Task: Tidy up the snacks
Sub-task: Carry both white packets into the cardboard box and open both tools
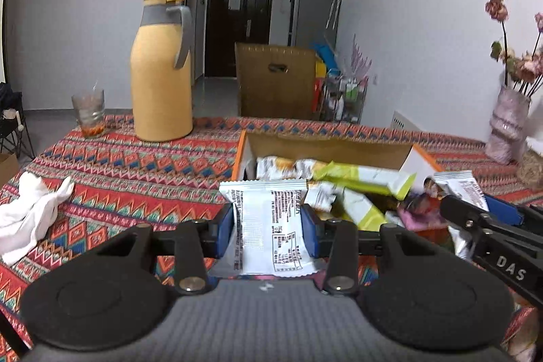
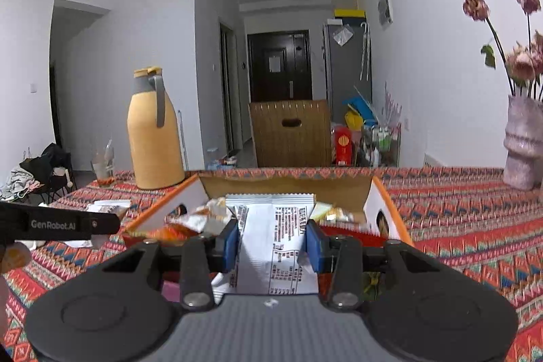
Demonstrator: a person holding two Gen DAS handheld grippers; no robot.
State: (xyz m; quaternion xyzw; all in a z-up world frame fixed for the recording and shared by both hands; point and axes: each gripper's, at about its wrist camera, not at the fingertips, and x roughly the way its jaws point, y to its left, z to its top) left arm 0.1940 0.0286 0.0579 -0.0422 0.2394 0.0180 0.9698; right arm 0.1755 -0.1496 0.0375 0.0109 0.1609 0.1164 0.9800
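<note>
My left gripper [image 1: 268,224] is shut on a white snack packet [image 1: 271,226] with printed text, held upright above the patterned tablecloth [image 1: 135,165]. Behind it stands an open cardboard box [image 1: 325,148] with orange edges, holding several snack packets, among them a yellow-green one [image 1: 363,178]. My right gripper [image 2: 271,241] is shut on a second white snack packet [image 2: 275,236], just in front of the same box [image 2: 288,184]. In the left wrist view the right gripper [image 1: 482,212] comes in from the right with its packet [image 1: 458,185].
A tall yellow thermos jug [image 1: 161,73] and a glass [image 1: 89,114] stand at the table's far left. A crumpled white cloth [image 1: 30,209] lies at the left. A vase of dried flowers [image 2: 522,138] stands at the far right. A brown crate [image 1: 276,80] sits beyond the table.
</note>
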